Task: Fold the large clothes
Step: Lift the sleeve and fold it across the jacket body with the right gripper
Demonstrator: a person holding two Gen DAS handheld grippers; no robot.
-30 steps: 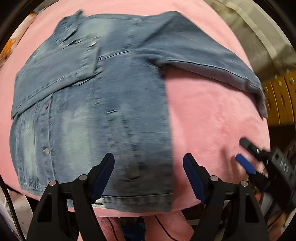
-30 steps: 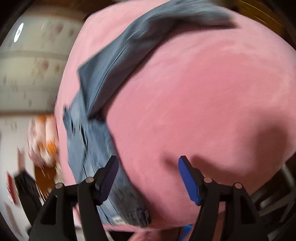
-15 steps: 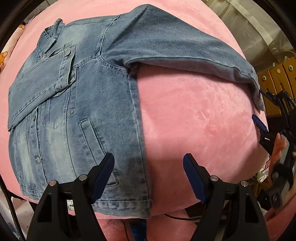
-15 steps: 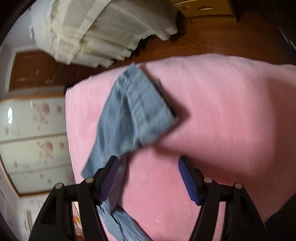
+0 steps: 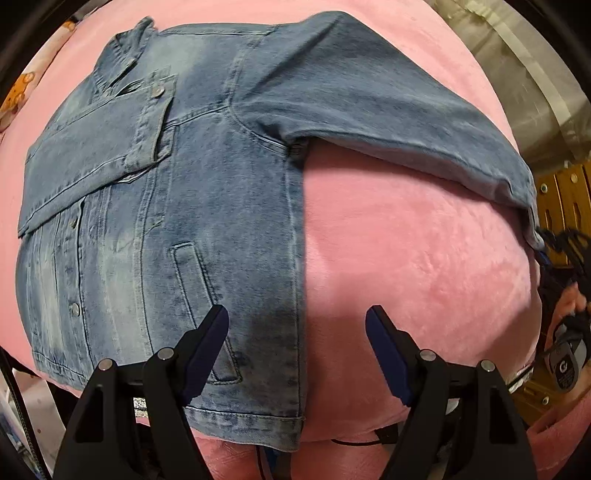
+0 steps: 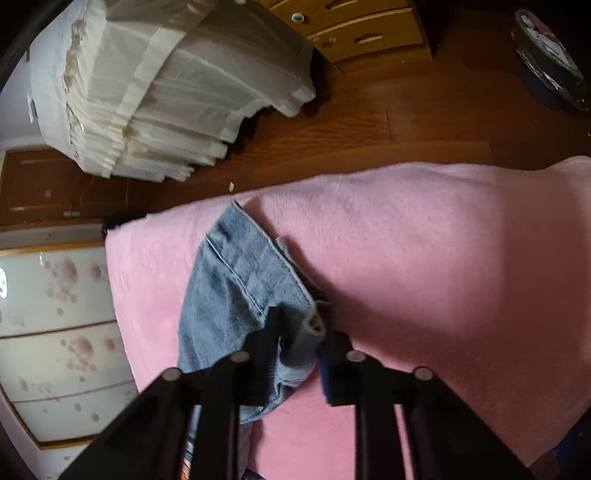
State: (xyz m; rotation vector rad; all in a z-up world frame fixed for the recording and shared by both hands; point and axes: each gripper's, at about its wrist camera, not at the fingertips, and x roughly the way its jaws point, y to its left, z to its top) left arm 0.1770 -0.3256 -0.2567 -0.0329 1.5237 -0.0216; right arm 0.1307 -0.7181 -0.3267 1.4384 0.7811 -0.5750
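Jacket: my faded denim jacket (image 5: 177, 229) lies flat on the pink blanket (image 5: 406, 266), sleeve (image 6: 236, 280) outstretched.
Right gripper (image 6: 301, 341): jaws just closing, I'm pinching the cuff.
Left gripper (image 5: 297, 347): spread wide, holding nothing.

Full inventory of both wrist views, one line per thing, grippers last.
denim jacket: 1, faded blue, spread front-up on the blanket, one sleeve stretched out to the side
sleeve cuff: 1, blue, at the blanket's edge, pinched in the right gripper
blanket: 1, pink, plush, under the jacket
curtain: 1, cream, bunched above the floor
floor: dark brown wood, beyond the blanket
drawer unit: 1, light wood, top of the right wrist view
left gripper: 1, black with blue pads, open, over the jacket's hem and side edge
right gripper: 1, black, jaws have just been closing, now shut on the cuff
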